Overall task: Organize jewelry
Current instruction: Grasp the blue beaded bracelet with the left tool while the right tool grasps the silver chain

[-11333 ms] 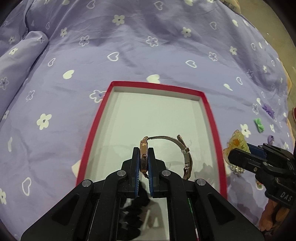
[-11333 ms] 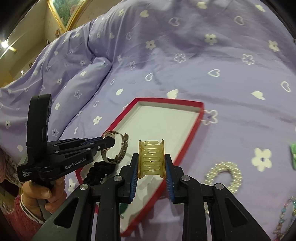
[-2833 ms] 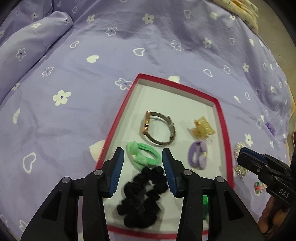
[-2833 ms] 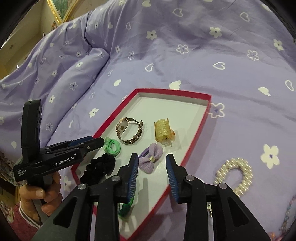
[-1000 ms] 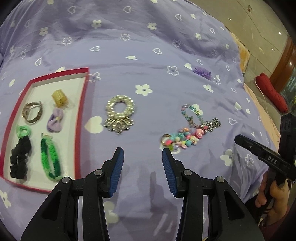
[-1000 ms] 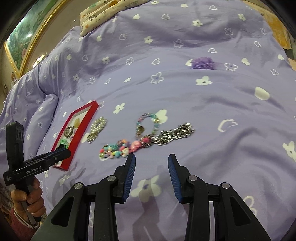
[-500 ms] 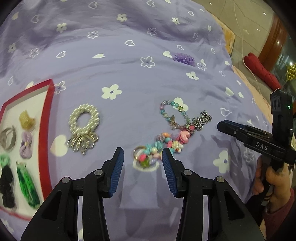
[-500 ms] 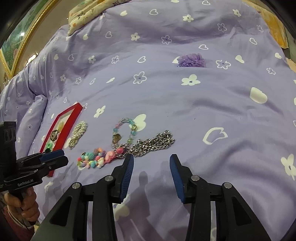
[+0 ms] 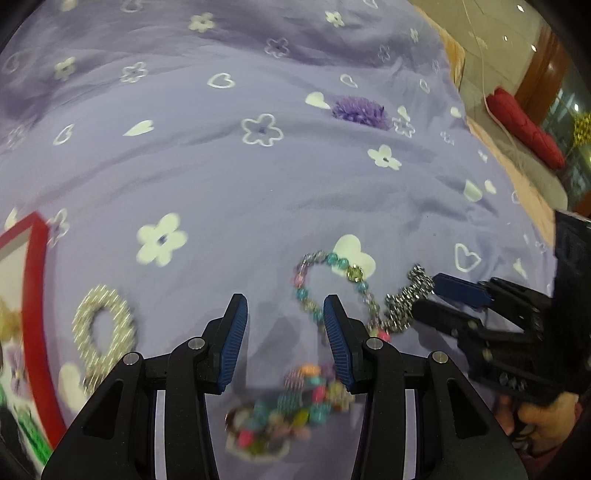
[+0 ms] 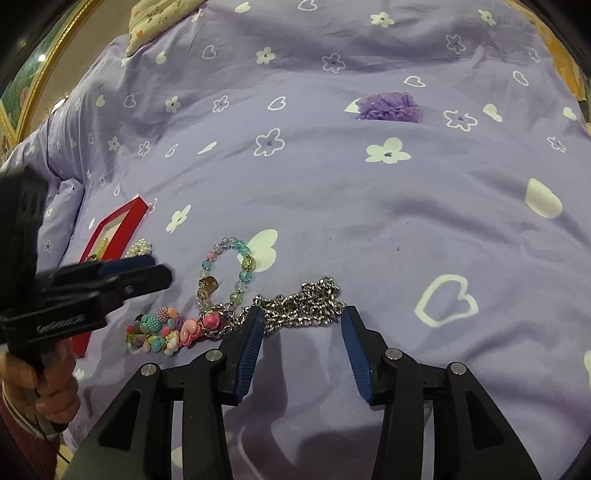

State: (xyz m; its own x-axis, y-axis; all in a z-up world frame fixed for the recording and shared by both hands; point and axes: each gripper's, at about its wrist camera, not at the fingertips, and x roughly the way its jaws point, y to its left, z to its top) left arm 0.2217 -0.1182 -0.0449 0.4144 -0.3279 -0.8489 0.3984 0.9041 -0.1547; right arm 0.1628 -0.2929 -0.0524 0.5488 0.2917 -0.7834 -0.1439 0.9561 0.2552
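Note:
On the purple bedspread lie a colourful chunky bead bracelet (image 9: 280, 413) (image 10: 166, 330), a pastel glass-bead bracelet (image 9: 325, 284) (image 10: 225, 269), a silver chain (image 10: 299, 304) (image 9: 406, 299), a pearl bracelet (image 9: 103, 332) and a purple flower clip (image 10: 391, 107) (image 9: 360, 110). My left gripper (image 9: 284, 325) is open and empty, just above the colourful bracelet. My right gripper (image 10: 301, 332) is open and empty, its jaws on either side of the chain's near edge. The red tray (image 9: 33, 302) (image 10: 118, 225) sits at the left.
The tray holds hair ties and clips, mostly cut off at the left edge. The bed's right edge drops to a tan floor with a red cushion (image 9: 524, 129). A patterned pillow (image 10: 162, 18) lies at the far end of the bed.
Both grippers have moved away from the tray to the loose jewelry and come lower. The left one has closed in over the colourful bracelet, the right one over the chain.

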